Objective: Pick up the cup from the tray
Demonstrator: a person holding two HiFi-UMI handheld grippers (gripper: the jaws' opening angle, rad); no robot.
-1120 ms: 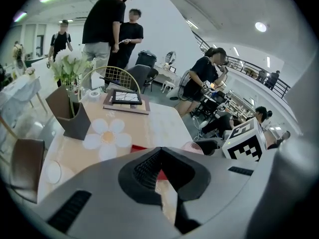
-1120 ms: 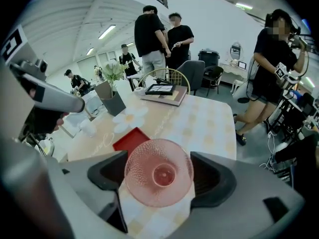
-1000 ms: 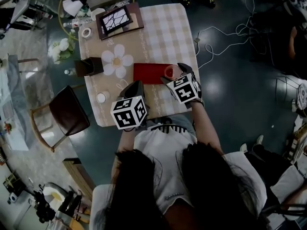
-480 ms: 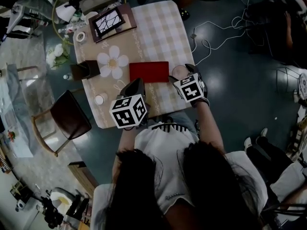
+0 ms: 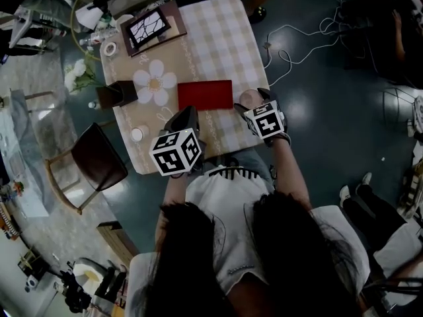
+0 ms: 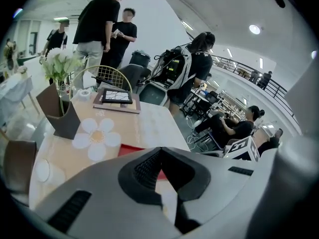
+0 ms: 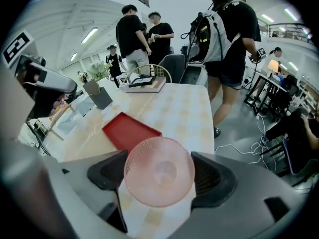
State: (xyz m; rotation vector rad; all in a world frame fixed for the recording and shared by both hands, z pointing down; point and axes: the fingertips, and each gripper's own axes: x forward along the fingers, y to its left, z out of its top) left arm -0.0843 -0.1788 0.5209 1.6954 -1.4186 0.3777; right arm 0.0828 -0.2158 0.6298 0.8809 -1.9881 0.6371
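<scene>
A pink textured glass cup (image 7: 159, 171) sits between the jaws of my right gripper (image 7: 160, 177), which is shut on it. From the head view, the cup (image 5: 247, 98) and right gripper (image 5: 252, 102) hang over the table's right edge, just right of the red tray (image 5: 205, 94). The tray (image 7: 130, 130) lies flat on the checked tablecloth with nothing on it. My left gripper (image 5: 187, 114) hovers over the table's near edge, below the tray. Its jaws (image 6: 159, 151) meet at the tips and hold nothing.
On the table (image 5: 225, 38) are a flower-shaped mat (image 5: 153, 84), a dark box (image 5: 112, 94), a framed picture on books (image 5: 149, 28) and a small white cup (image 5: 137, 135). A chair (image 5: 99, 160) stands to the left. Cables (image 5: 291, 45) trail on the floor. People (image 7: 142, 34) stand behind the table.
My right gripper has carried the cup rightwards from the tray's right end to beyond it, near the table's edge. The left gripper has stayed in place.
</scene>
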